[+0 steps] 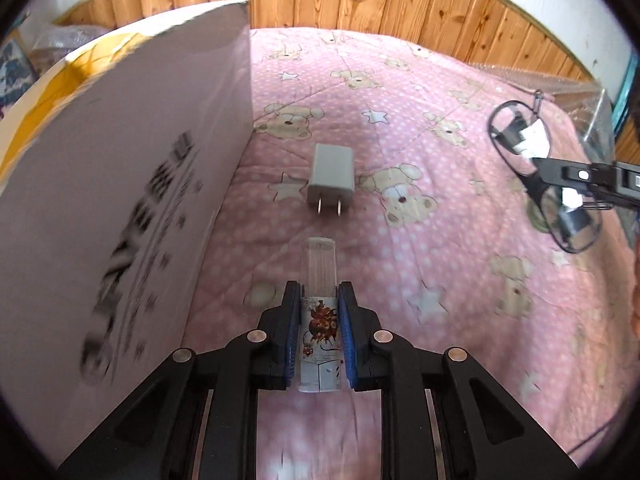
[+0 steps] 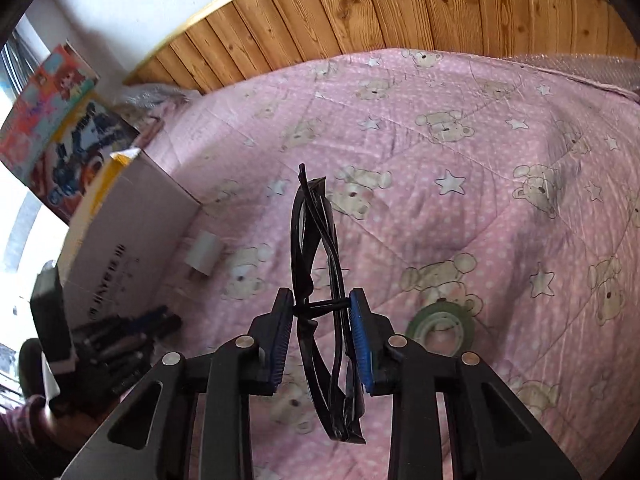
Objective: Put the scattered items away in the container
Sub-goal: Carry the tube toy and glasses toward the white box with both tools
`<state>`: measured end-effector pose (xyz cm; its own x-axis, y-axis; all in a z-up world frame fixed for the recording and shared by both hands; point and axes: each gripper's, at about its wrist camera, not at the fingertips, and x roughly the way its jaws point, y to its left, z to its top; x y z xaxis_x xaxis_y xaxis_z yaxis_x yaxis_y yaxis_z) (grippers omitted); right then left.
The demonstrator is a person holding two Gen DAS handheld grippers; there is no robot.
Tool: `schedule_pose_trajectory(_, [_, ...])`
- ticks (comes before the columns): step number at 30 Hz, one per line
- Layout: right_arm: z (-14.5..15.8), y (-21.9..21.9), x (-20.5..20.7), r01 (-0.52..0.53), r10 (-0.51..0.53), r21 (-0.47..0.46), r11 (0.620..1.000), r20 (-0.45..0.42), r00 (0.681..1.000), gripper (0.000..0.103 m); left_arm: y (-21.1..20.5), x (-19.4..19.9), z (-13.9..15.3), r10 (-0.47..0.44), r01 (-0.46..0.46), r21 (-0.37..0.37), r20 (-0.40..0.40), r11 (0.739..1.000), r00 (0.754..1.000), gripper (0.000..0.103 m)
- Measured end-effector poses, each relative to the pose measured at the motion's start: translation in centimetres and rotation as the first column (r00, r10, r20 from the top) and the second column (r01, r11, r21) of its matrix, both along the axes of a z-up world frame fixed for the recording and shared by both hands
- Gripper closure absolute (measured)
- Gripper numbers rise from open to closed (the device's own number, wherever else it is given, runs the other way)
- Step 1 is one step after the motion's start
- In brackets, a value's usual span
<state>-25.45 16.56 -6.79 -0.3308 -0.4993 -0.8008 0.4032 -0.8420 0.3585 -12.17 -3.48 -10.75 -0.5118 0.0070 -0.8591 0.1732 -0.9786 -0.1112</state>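
My left gripper (image 1: 320, 294) is shut on a clear plastic tube with a printed label (image 1: 320, 312), held above the pink bear quilt beside the white cardboard box (image 1: 132, 184). A white plug charger (image 1: 331, 179) lies on the quilt ahead of it, also in the right wrist view (image 2: 203, 257). My right gripper (image 2: 322, 302) is shut on folded black glasses (image 2: 316, 248), held in the air; they show at the right of the left wrist view (image 1: 540, 168). A roll of green tape (image 2: 440, 326) lies on the quilt to the right of the right gripper.
The box (image 2: 120, 236) stands at the quilt's left edge with its yellow flap open. Colourful toy boxes (image 2: 60, 120) lean behind it. A wooden panel wall (image 2: 400, 8) runs along the far side. Bubble wrap (image 1: 560, 84) lies at the far right.
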Motion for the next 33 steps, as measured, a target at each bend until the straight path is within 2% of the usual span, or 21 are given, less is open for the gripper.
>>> schedule_pose_trajectory(6, [0.1, -1.0, 1.3, -0.02, 0.023, -0.064, 0.998, 0.047, 0.999, 0.073, -0.2, 3.2, 2.0, 0.009, -0.007, 0.065, -0.026, 0.998, 1.0, 0.084])
schedule_pose_trajectory(18, [0.5, -2.2, 5.4, -0.032, 0.037, -0.089, 0.995, 0.048, 0.998, 0.073, -0.4, 6.4, 4.9, 0.022, -0.015, 0.101, -0.069, 0.995, 0.997, 0.084])
schedule_pose_trajectory(33, [-0.6, -3.9, 11.5, -0.025, 0.028, -0.054, 0.998, 0.058, 0.998, 0.073, -0.3, 11.8, 8.7, -0.024, 0.045, 0.135, -0.153, 0.99, 0.988, 0.084])
